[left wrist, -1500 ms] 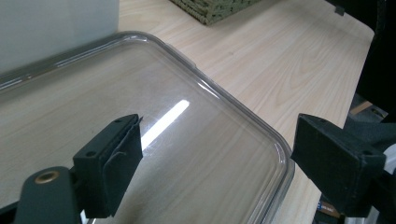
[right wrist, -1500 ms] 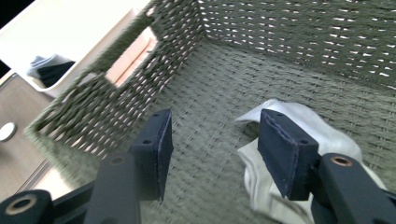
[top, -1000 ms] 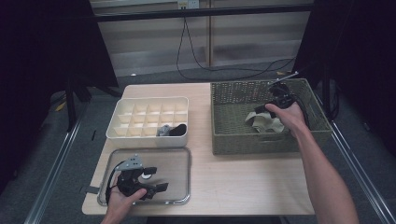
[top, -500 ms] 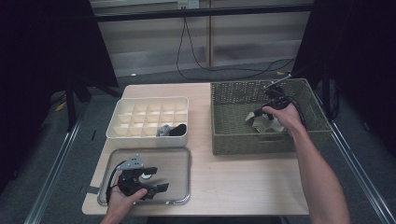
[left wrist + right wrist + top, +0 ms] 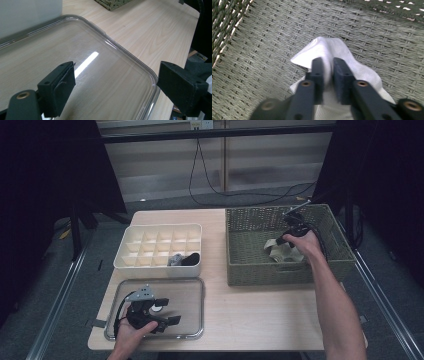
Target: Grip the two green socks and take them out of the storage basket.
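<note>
Risk at this stage lies in the thin grip. The right gripper (image 5: 327, 67) has just closed its jaws onto a raised fold of the white cloth (image 5: 332, 50), which lies on the floor of the woven basket (image 5: 250, 227) at about 2 o'clock on the table. Only a narrow pinch of fabric sits between the pads; a fast lift could let it slip free, or trailing cloth could snag on the weave. The left gripper (image 5: 117, 87) rests over the clear tray (image 5: 125, 55) at 7 o'clock, jaws wide apart, holding nothing.
</note>
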`<action>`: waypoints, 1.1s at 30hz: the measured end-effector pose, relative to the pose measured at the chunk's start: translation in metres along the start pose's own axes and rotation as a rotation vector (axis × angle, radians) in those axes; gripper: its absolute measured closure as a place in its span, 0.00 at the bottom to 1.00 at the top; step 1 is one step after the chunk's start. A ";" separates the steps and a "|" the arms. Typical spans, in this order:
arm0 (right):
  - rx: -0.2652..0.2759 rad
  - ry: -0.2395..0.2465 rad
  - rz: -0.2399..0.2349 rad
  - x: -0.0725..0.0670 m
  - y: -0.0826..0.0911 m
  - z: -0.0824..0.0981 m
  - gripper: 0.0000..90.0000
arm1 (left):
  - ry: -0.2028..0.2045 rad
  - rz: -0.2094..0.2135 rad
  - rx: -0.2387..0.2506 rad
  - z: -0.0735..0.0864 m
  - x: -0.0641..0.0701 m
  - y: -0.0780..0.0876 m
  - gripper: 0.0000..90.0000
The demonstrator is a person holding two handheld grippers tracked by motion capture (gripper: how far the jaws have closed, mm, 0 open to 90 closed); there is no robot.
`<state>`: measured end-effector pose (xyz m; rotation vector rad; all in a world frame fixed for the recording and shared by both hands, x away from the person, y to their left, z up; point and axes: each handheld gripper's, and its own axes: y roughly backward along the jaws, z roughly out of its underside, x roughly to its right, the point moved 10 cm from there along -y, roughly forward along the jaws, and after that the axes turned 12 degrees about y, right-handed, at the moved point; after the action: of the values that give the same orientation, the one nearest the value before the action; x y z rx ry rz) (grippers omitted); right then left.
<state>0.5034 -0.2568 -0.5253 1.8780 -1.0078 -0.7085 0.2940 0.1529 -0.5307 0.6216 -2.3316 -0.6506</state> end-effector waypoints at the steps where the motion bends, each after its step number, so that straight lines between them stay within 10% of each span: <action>1: 0.004 -0.005 -0.002 -0.001 0.001 -0.001 0.95 | 0.000 -0.001 0.000 0.000 0.000 0.000 0.16; 33: 0.346 -0.065 -0.119 -0.018 0.057 -0.034 0.98 | -0.003 -0.004 0.016 0.000 0.002 0.000 0.16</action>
<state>0.4998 -0.2447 -0.4578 2.2413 -1.1226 -0.7017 0.2930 0.1517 -0.5299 0.6326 -2.3416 -0.6354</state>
